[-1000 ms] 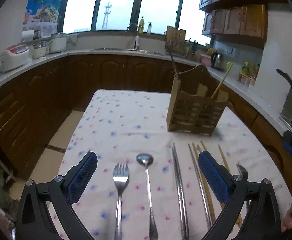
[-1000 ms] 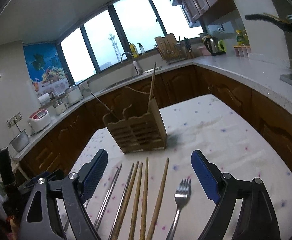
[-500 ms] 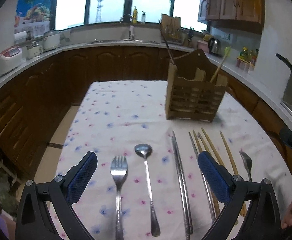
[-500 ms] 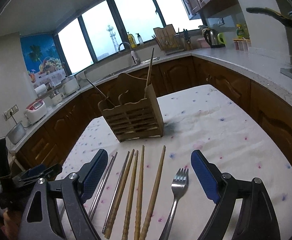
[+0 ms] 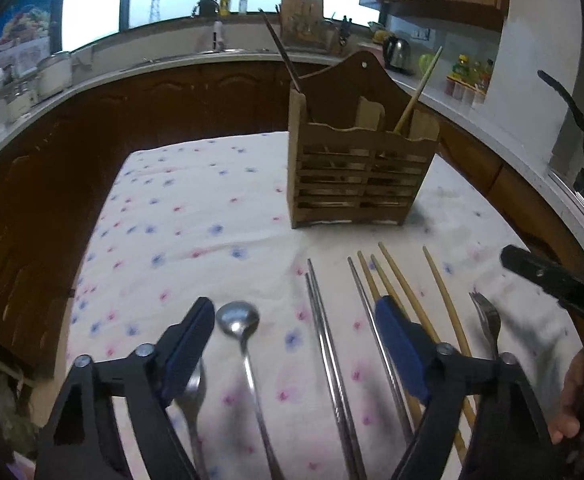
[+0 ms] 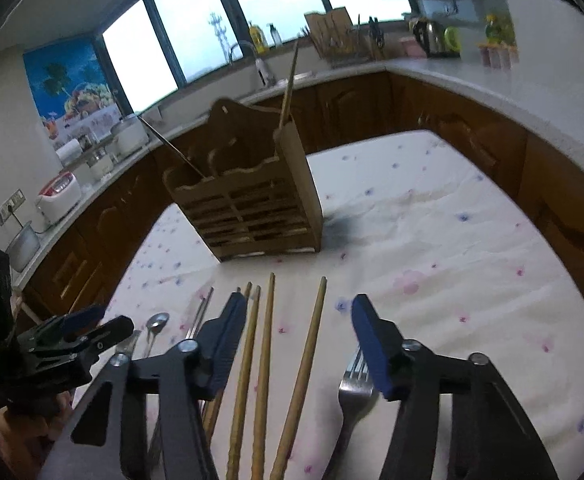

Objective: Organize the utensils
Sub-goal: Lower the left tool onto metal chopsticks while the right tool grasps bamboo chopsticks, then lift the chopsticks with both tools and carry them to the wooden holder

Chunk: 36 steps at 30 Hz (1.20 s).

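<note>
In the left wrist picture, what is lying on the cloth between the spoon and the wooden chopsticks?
In the left wrist view, metal chopsticks lie side by side between the spoon and the wooden chopsticks, all on the flowered cloth.

Home kitchen. Dark wood cabinets under a pale curved countertop; sink tap below big windows; rice cooker, electric kettle, knife block. Table with floral cloth.
</note>
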Each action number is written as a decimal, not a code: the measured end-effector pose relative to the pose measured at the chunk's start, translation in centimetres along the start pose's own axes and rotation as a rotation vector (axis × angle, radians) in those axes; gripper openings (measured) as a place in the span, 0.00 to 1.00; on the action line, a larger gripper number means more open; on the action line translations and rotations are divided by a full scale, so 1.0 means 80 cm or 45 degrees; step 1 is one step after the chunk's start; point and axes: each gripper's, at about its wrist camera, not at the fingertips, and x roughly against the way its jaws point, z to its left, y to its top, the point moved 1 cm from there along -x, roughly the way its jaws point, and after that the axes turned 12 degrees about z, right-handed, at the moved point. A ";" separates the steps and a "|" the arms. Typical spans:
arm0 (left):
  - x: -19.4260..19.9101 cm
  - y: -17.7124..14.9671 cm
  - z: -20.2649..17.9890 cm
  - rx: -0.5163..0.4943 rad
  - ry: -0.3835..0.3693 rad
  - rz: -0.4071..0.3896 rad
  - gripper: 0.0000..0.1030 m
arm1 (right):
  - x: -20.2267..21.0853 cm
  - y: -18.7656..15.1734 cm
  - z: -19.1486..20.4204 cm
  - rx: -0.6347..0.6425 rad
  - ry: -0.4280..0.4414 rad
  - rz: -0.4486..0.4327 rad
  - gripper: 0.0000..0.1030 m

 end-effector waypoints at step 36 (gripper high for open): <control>-0.155 0.084 -0.036 -0.165 -0.024 0.274 0.05 | -0.114 0.033 -0.008 0.114 -0.144 0.289 0.05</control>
